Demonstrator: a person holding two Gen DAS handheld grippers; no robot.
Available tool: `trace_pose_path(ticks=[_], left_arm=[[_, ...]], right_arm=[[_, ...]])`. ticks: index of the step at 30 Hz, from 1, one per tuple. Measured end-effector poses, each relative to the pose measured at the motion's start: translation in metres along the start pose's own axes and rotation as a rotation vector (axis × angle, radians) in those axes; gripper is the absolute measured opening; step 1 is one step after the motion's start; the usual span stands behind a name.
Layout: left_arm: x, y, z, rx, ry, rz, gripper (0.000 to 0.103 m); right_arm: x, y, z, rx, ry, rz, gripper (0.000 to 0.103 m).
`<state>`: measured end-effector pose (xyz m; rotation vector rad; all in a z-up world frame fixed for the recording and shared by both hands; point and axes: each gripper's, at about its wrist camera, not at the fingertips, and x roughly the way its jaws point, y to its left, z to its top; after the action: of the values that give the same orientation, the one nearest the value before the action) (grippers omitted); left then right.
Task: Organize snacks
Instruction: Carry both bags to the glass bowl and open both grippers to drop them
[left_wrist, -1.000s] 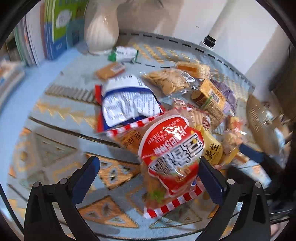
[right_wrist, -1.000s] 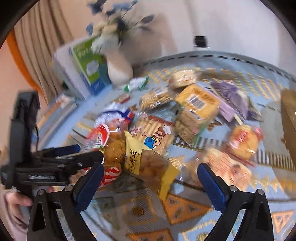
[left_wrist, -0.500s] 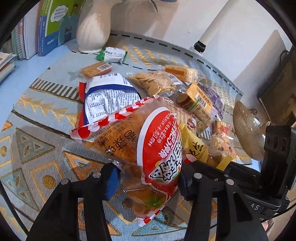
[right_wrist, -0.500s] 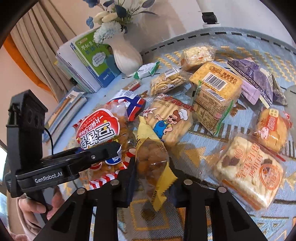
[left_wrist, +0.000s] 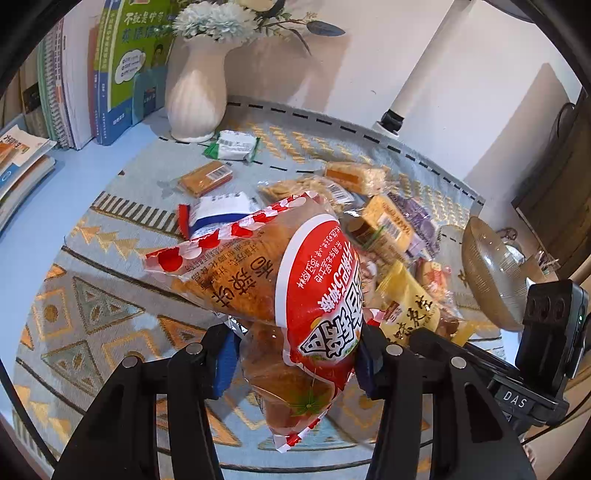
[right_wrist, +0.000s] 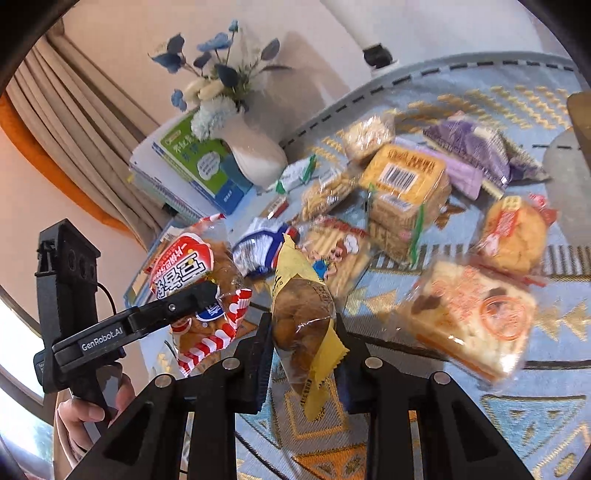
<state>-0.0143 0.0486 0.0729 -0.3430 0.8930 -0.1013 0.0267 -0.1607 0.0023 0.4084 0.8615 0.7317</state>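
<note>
My left gripper (left_wrist: 295, 363) is shut on a large red-and-white bag of fried snacks (left_wrist: 295, 295), which hangs lifted off the patterned cloth (left_wrist: 92, 314). The same bag (right_wrist: 192, 280) and the left gripper (right_wrist: 201, 297) also appear at the left of the right wrist view, held by a hand (right_wrist: 85, 410). My right gripper (right_wrist: 304, 360) is shut on a yellow peanut pack (right_wrist: 303, 317), raised above the cloth (right_wrist: 535, 417). That yellow pack (left_wrist: 410, 306) also shows to the right of the red bag in the left wrist view.
Several other snack packs lie on the cloth: a blue-white bag (right_wrist: 258, 247), a yellow cracker stack (right_wrist: 402, 192), purple packs (right_wrist: 476, 151), a cake slice (right_wrist: 469, 314). A white vase (left_wrist: 195, 96) and books (left_wrist: 110, 66) stand at the back. A glass bowl (left_wrist: 491, 273) sits at the right.
Both grippers went from wide open to shut, the left on the red bag and the right on the yellow pack. Both packs have since been lifted off the cloth.
</note>
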Motion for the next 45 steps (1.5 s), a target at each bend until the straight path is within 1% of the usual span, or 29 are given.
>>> trace_pose_path(ticks=[4, 6, 11, 14, 16, 20, 24, 27, 30, 31, 32, 33, 34, 35, 36, 38, 39, 42, 45], left_arm=[[-0.005, -0.023, 0.011, 0.03, -0.015, 0.012, 0.049], [-0.008, -0.037, 0.019, 0.047, -0.027, 0.005, 0.049], [-0.009, -0.087, 0.042, 0.106, -0.057, -0.038, 0.049], [-0.003, -0.124, 0.055, 0.152, -0.068, -0.078, 0.049], [0.006, -0.145, 0.06, 0.176, -0.063, -0.104, 0.049], [0.028, -0.19, 0.067, 0.217, -0.034, -0.174, 0.049], [0.053, -0.23, 0.072, 0.238, 0.004, -0.246, 0.049], [0.078, -0.256, 0.071, 0.25, 0.046, -0.293, 0.049], [0.103, -0.277, 0.068, 0.27, 0.095, -0.32, 0.049], [0.113, -0.283, 0.066, 0.277, 0.12, -0.324, 0.05], [0.125, -0.29, 0.064, 0.286, 0.155, -0.313, 0.058], [0.134, -0.295, 0.061, 0.294, 0.184, -0.285, 0.072], [0.141, -0.298, 0.061, 0.301, 0.198, -0.254, 0.078], [0.148, -0.301, 0.059, 0.317, 0.204, -0.205, 0.081], [0.15, -0.303, 0.057, 0.33, 0.203, -0.181, 0.081], [0.154, -0.306, 0.054, 0.374, 0.193, -0.133, 0.081], [0.154, -0.306, 0.053, 0.39, 0.189, -0.119, 0.082], [0.15, -0.304, 0.05, 0.433, 0.174, -0.076, 0.082], [0.144, -0.302, 0.051, 0.448, 0.155, -0.047, 0.082]], right_arm=[[-0.031, 0.0, 0.016, -0.002, -0.061, 0.019, 0.028], [-0.048, -0.002, 0.023, -0.006, -0.094, 0.018, 0.028], [-0.1, -0.026, 0.053, 0.023, -0.185, 0.03, 0.028], [-0.128, -0.045, 0.07, 0.034, -0.238, 0.0, 0.028], [-0.145, -0.059, 0.081, 0.045, -0.269, -0.02, 0.028], [-0.176, -0.091, 0.094, 0.076, -0.319, -0.065, 0.028], [-0.202, -0.121, 0.102, 0.12, -0.353, -0.099, 0.028], [-0.215, -0.142, 0.106, 0.147, -0.367, -0.129, 0.028], [-0.221, -0.162, 0.11, 0.171, -0.362, -0.172, 0.028], [-0.221, -0.167, 0.109, 0.179, -0.357, -0.18, 0.029], [-0.22, -0.173, 0.109, 0.19, -0.353, -0.198, 0.029], [-0.218, -0.18, 0.109, 0.215, -0.345, -0.233, 0.042], [-0.216, -0.186, 0.109, 0.24, -0.327, -0.272, 0.077], [-0.218, -0.194, 0.105, 0.256, -0.316, -0.3, 0.095], [-0.219, -0.198, 0.102, 0.265, -0.318, -0.325, 0.103], [-0.218, -0.199, 0.101, 0.256, -0.308, -0.335, 0.103], [-0.217, -0.199, 0.1, 0.254, -0.3, -0.338, 0.103], [-0.212, -0.194, 0.098, 0.241, -0.282, -0.389, 0.103], [-0.204, -0.186, 0.098, 0.232, -0.266, -0.399, 0.103]])
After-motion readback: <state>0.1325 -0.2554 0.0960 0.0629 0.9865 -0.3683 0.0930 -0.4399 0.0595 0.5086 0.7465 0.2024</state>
